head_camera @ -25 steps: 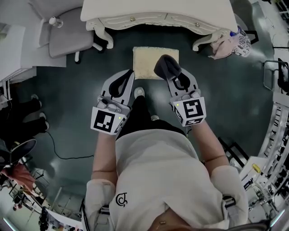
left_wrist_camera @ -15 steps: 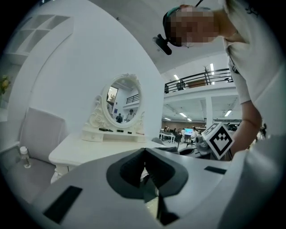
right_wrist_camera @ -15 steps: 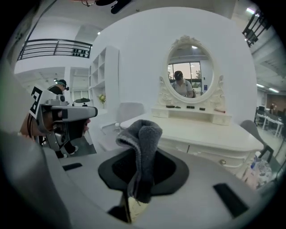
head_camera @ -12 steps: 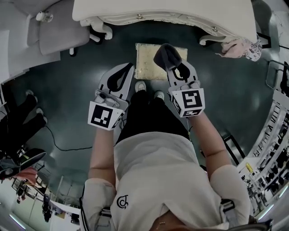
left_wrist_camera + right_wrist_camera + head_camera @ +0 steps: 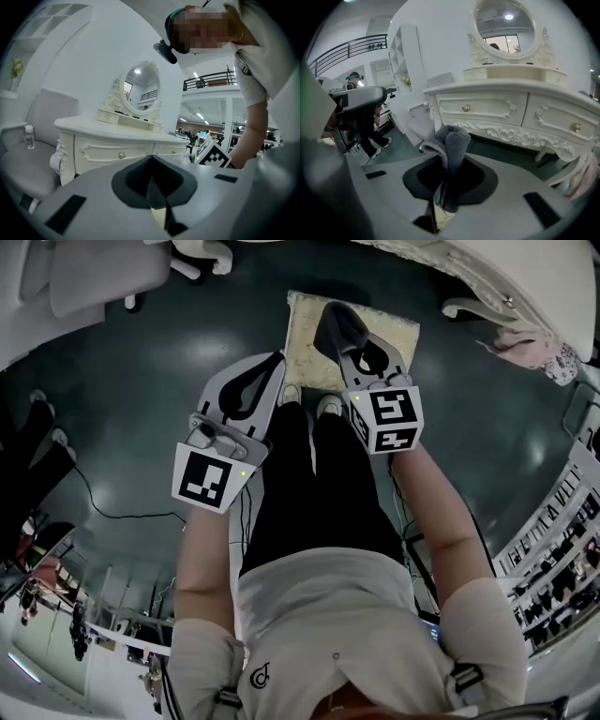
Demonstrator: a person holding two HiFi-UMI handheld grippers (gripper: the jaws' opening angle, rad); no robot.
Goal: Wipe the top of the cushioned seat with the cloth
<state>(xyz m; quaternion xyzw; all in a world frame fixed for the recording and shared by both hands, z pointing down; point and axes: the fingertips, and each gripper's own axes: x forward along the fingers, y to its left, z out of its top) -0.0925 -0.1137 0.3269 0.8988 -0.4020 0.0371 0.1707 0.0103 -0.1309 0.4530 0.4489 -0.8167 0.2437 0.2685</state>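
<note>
Cloth [image 5: 337, 326], dark grey and bunched, is pinched between the closed jaws of the right gripper [image 5: 349, 351]. A thick fold stands up past the jaw tips. In the right gripper view the cloth [image 5: 449, 140] fills the notch where that gripper [image 5: 447, 164] closes.

From the head view, the cloth shows over the cushioned seat [image 5: 398, 334], a cream square pad on the dark floor [image 5: 169, 362]. Whether cloth and seat touch cannot be told.

The left gripper [image 5: 272, 367] is held beside the seat's left edge. Its own view shows the jaws of this gripper [image 5: 151, 164] closed together with nothing between them.

The person's two shoes [image 5: 328, 407] stand at the seat's near edge. On the far side of the seat is a white carved dressing table [image 5: 511, 108] carrying an oval mirror [image 5: 504, 23]. Well to the left of the seat is a grey chair [image 5: 84, 282], and a small bottle [image 5: 29, 136] stands on it. To the right of the seat, a pink bundle [image 5: 539, 343] lies by a leg of the dressing table.
</note>
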